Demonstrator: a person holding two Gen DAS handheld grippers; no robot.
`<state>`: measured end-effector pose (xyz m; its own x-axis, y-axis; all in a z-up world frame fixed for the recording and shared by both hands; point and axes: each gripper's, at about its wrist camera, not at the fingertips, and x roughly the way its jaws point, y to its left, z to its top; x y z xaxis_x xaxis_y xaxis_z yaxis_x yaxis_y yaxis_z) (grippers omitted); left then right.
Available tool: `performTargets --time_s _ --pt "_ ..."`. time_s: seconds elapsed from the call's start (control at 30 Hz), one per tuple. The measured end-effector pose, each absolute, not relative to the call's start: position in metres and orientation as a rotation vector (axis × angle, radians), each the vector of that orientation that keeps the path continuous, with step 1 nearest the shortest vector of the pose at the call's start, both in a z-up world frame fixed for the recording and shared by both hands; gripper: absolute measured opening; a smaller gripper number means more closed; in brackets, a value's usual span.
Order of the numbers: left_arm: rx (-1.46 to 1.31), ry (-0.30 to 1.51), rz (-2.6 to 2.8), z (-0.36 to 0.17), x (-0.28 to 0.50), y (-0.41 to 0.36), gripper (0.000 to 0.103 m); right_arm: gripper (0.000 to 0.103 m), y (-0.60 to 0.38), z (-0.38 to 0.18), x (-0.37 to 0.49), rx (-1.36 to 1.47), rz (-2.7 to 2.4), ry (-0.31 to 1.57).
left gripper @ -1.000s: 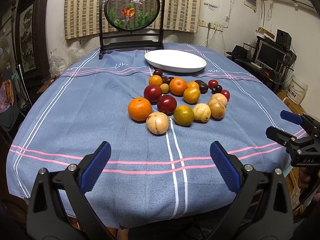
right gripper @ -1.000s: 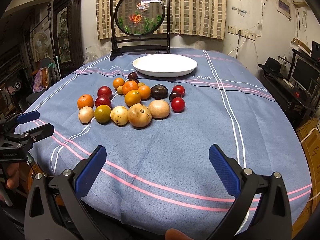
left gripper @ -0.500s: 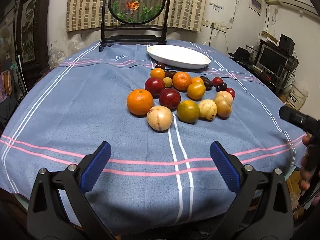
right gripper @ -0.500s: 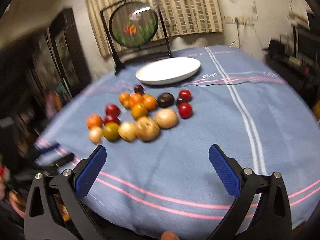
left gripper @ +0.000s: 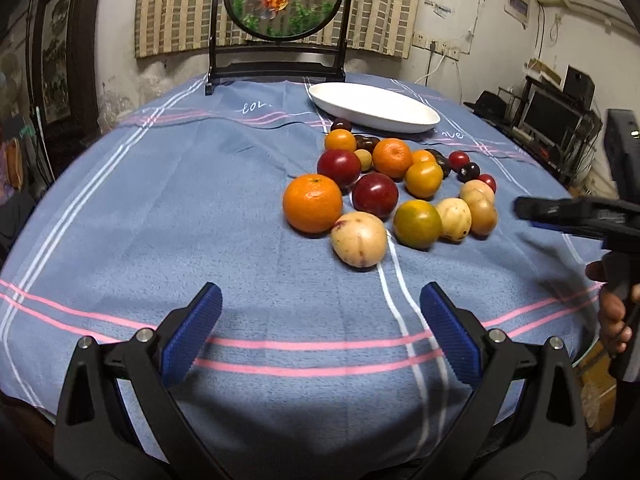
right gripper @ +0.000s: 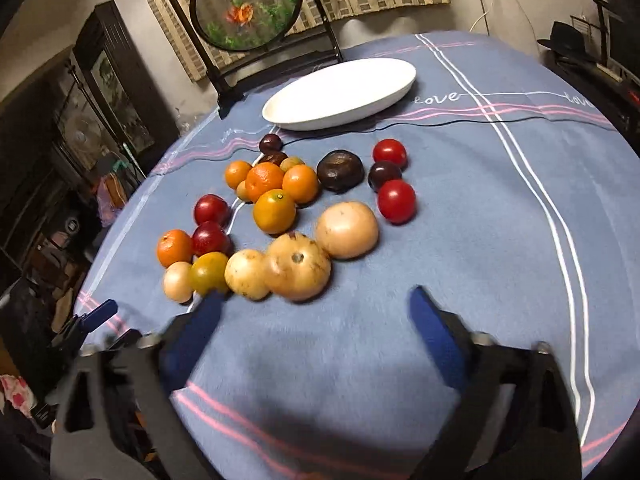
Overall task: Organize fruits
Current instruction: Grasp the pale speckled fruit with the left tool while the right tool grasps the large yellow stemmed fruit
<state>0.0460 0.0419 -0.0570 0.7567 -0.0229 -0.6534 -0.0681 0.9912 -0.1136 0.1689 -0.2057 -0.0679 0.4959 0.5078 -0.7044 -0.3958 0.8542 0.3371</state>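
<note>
A pile of fruit lies on the blue tablecloth: an orange (left gripper: 313,202), a pale yellow fruit (left gripper: 359,239), red plums (left gripper: 375,195), and small tomatoes (right gripper: 397,201). Behind the pile stands an empty white oval plate (left gripper: 374,106) (right gripper: 340,94). My left gripper (left gripper: 320,308) is open over bare cloth, short of the pale fruit. My right gripper (right gripper: 316,300) has its jaws closing with nothing between them, just short of a big tan fruit (right gripper: 298,266). It also shows at the right edge of the left wrist view, as the right gripper (left gripper: 560,216) beside the pile.
A round goldfish screen (left gripper: 280,0) on a black stand rises at the table's far edge. Shelves with electronics (left gripper: 560,120) stand off to the right. A hand (left gripper: 612,312) holds the right tool. The left gripper (right gripper: 96,316) shows at the table's left edge.
Both grippers have come closer to the fruit pile. The right view has rolled and its jaws stand narrower than before. In the left view the right gripper has reached in over the table.
</note>
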Motion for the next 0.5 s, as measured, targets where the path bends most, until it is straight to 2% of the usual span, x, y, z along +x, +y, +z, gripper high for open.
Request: performTargets --time_s 0.27,0.5 --pt "-0.147 0.689 0.005 -0.056 0.05 0.051 0.101 0.055 -0.185 -0.076 0.187 0.104 0.578 0.971" --pt "-0.129 0.678 -0.017 -0.053 0.058 0.046 0.101 0.053 -0.191 -0.08 0.197 0.19 0.626 0.989"
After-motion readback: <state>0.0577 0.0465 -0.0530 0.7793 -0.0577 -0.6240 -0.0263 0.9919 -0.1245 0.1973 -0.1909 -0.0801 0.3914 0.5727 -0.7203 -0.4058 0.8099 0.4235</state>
